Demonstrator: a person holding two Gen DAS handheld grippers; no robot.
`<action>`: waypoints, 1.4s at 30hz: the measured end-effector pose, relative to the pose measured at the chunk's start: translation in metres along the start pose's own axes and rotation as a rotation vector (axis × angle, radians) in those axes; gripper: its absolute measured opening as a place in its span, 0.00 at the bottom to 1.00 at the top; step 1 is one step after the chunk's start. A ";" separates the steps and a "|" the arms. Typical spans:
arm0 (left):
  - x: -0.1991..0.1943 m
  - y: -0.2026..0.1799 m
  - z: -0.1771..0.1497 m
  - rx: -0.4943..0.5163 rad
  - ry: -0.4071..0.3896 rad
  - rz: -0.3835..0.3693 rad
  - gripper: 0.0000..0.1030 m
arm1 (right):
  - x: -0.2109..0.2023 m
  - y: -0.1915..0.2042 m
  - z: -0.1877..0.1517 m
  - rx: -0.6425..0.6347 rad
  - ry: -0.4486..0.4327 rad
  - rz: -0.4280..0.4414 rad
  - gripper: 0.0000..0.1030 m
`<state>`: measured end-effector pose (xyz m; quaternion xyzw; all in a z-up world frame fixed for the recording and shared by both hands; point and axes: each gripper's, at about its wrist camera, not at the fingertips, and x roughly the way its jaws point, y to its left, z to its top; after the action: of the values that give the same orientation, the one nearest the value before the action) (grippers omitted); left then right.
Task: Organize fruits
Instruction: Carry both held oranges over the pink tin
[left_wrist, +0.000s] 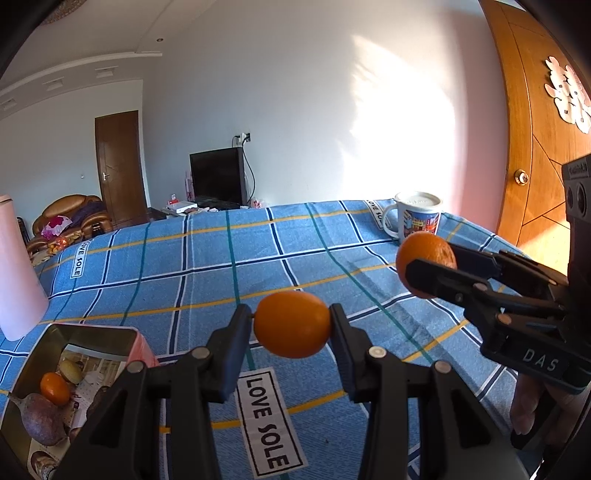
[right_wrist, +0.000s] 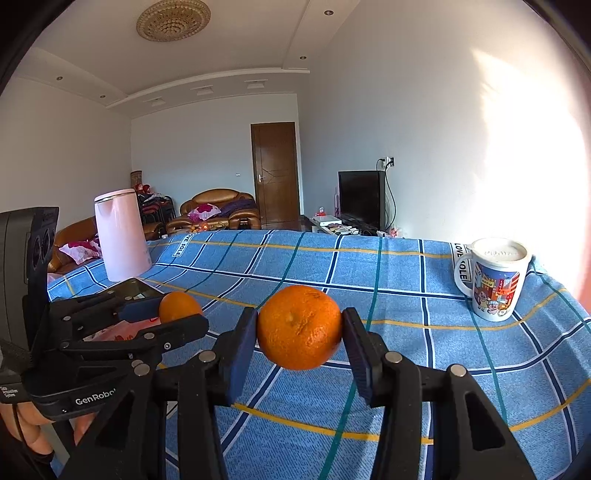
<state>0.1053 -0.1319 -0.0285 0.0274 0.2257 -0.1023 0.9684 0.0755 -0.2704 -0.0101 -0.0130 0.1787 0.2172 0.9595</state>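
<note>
Orange (right_wrist: 299, 328) in GenRobot-branded right claw (right_wrist: 300, 332), "LOVE SOLE" tablecloth (left_wrist: 271, 417)

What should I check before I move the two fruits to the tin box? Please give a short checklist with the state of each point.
1. Left gripper holds the small smooth orange fruit between both pads: ok.
2. Right gripper holds the mandarin between both pads: ok.
3. Both fruits are lifted off the blue checked tablecloth: ok.
4. The tin box is open, with fruits already inside: ok.
5. Free room in the box for two more fruits: cannot tell, since part of it is hidden behind the left gripper.
6. The mug and the pink kettle stand apart from both grippers: ok.
</note>
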 end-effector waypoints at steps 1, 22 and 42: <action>-0.001 0.000 0.000 0.000 -0.003 0.002 0.43 | -0.001 0.001 0.000 -0.003 -0.005 0.000 0.47; -0.017 -0.003 -0.001 0.022 -0.086 0.029 0.43 | -0.010 0.008 0.000 -0.033 -0.047 0.008 0.47; -0.019 0.014 -0.005 -0.016 -0.055 0.022 0.43 | 0.000 0.029 0.001 -0.039 -0.006 0.034 0.47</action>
<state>0.0891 -0.1140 -0.0243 0.0193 0.1998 -0.0903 0.9755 0.0634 -0.2437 -0.0080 -0.0280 0.1717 0.2370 0.9558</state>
